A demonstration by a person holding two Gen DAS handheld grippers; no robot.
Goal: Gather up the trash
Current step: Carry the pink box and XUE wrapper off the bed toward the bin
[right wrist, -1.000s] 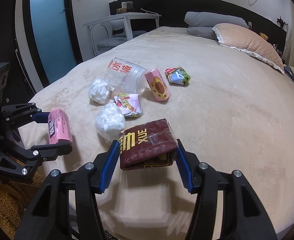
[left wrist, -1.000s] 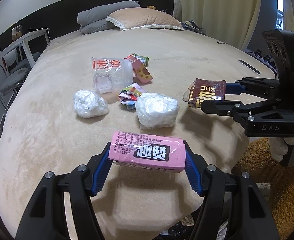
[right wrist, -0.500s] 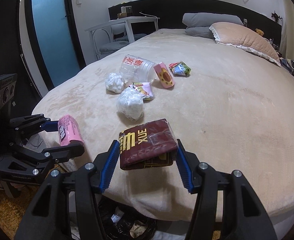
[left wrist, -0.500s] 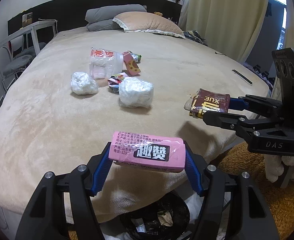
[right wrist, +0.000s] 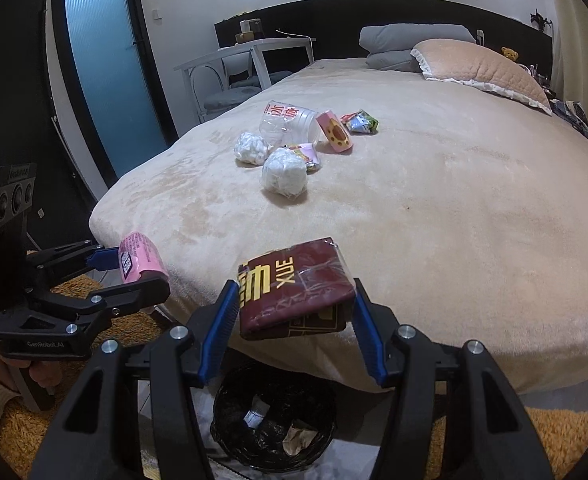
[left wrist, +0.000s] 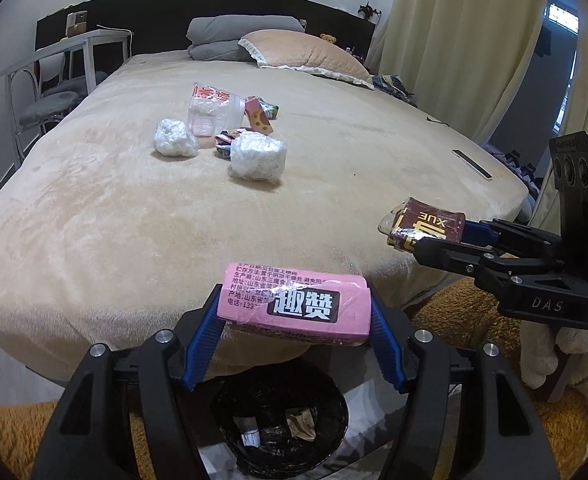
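Observation:
My left gripper (left wrist: 294, 322) is shut on a pink packet (left wrist: 295, 306) at the foot edge of the bed, above a black-lined trash bin (left wrist: 280, 416). The packet also shows in the right wrist view (right wrist: 138, 258). My right gripper (right wrist: 295, 316) is shut on a dark red wrapper (right wrist: 295, 286), also above the bin (right wrist: 274, 420); the wrapper appears in the left wrist view (left wrist: 427, 226). More trash lies on the bed: two white crumpled balls (left wrist: 258, 156) (left wrist: 174, 138), a clear plastic cup (left wrist: 214, 110), a pink carton (left wrist: 258, 116) and colourful wrappers (left wrist: 226, 142).
The beige bed (left wrist: 114, 208) fills the view, with pillows (left wrist: 305, 50) at the head. A white desk and chair (left wrist: 54, 92) stand at the left, curtains (left wrist: 465, 40) at the right. An orange rug (left wrist: 453, 316) covers the floor by the bin. A dark flat strip (left wrist: 471, 164) lies on the bed's right edge.
Both grippers have pulled back from over the bed to its foot edge, each holding its item. The trash bin has come into view below them.

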